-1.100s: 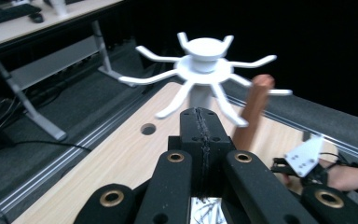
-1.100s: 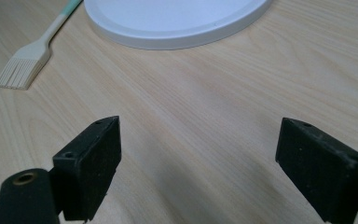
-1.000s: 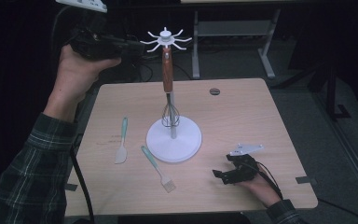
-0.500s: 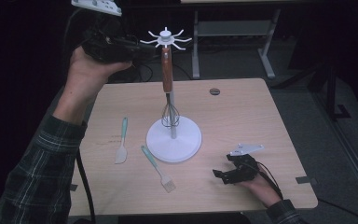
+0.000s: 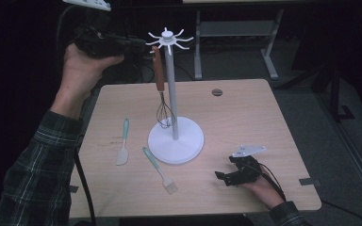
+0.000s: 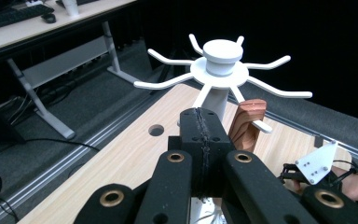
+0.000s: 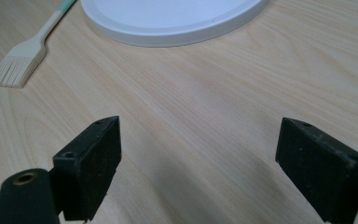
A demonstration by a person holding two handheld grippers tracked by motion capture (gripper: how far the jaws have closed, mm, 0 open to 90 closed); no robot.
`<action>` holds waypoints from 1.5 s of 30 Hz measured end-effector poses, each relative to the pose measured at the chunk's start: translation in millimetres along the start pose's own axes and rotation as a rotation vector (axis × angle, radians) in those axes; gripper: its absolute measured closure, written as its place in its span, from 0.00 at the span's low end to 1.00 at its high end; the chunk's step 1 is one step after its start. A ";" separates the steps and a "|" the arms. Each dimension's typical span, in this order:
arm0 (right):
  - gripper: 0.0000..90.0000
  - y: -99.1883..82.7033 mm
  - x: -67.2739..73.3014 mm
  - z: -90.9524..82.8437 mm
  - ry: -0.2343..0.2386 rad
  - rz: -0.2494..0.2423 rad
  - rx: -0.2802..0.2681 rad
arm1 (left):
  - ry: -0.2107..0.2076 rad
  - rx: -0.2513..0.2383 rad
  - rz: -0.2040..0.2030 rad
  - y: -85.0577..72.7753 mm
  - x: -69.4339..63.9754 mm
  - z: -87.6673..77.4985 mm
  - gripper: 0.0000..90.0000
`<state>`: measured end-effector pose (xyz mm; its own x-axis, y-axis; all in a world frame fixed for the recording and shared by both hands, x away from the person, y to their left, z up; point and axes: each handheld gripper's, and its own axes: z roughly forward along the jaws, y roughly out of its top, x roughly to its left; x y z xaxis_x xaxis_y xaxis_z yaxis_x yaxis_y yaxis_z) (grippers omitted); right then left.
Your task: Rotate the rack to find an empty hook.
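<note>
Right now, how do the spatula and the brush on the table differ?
The spatula ends in a flat, solid pale blade; the brush ends in a block of bristles. The spatula lies left of the stand's base, apart from it; the brush lies slanted in front, with its handle end close to the rim. Both have pale green handles and lie flat on the table, untouched.

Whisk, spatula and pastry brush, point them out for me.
whisk (image 5: 159, 70), high view, on its wooden handle.
spatula (image 5: 122, 155), high view, on its pale blade.
pastry brush (image 5: 170, 185), high view, on its bristles.
</note>
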<state>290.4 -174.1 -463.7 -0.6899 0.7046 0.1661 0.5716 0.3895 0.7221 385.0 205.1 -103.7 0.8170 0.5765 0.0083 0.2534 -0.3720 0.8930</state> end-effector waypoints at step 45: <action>0.16 0.0 -0.4 1.1 0.006 -0.001 0.007 | -0.091 -0.009 0.051 6.5 -35.2 12.7 1.00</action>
<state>291.2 -173.7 -464.5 -0.6932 0.7006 0.1692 0.5741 0.3947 0.7174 364.5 173.2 -103.9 0.8726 0.4882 0.0129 0.2062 -0.3924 0.8964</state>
